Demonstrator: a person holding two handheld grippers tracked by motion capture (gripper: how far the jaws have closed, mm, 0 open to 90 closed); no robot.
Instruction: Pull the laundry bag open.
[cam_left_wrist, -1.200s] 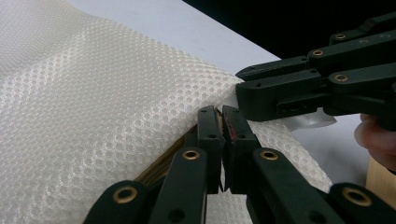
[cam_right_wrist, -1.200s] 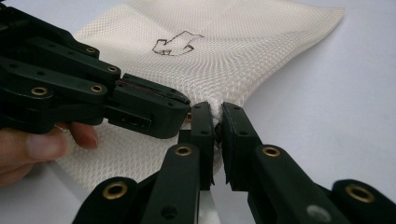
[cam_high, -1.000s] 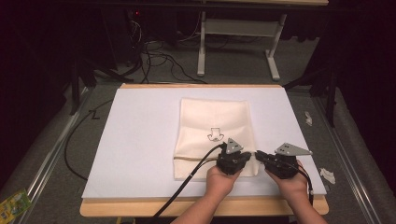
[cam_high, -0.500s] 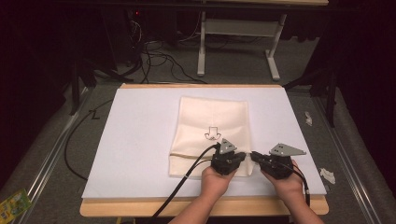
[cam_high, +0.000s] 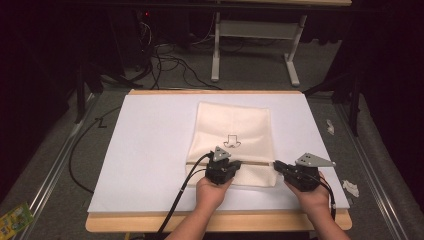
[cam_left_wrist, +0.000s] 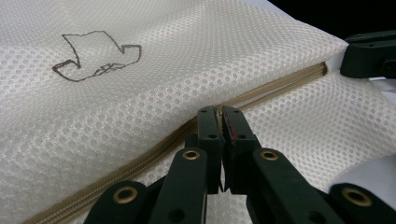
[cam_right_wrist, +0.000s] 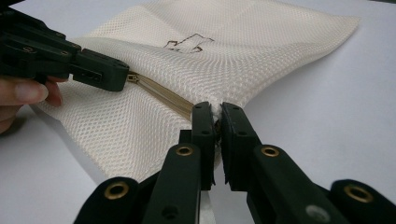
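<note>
A cream mesh bag (cam_high: 232, 122) lies flat on the white board (cam_high: 150, 145), with a small arrow drawing (cam_high: 231, 141) on it. A tan zipper (cam_high: 257, 162) runs across its near part. My left gripper (cam_high: 236, 165) is shut on the zipper (cam_left_wrist: 280, 86) near the bag's middle; whether it pinches the pull is hidden by the jaws. My right gripper (cam_high: 276, 165) is shut on the bag's right edge, at the zipper's end (cam_right_wrist: 161, 95). In the right gripper view the left gripper (cam_right_wrist: 116, 74) sits on the zipper line, a short stretch away.
The board rests on a wooden table (cam_high: 215, 222). White paper scraps (cam_high: 351, 187) lie on the floor at the right, a green packet (cam_high: 15, 217) at the bottom left. Black cables (cam_high: 165, 60) and a grey table frame (cam_high: 255, 30) stand beyond the far edge.
My left gripper has slid left along the zipper, away from the right gripper. The right gripper has shifted slightly left and holds the bag's edge.
</note>
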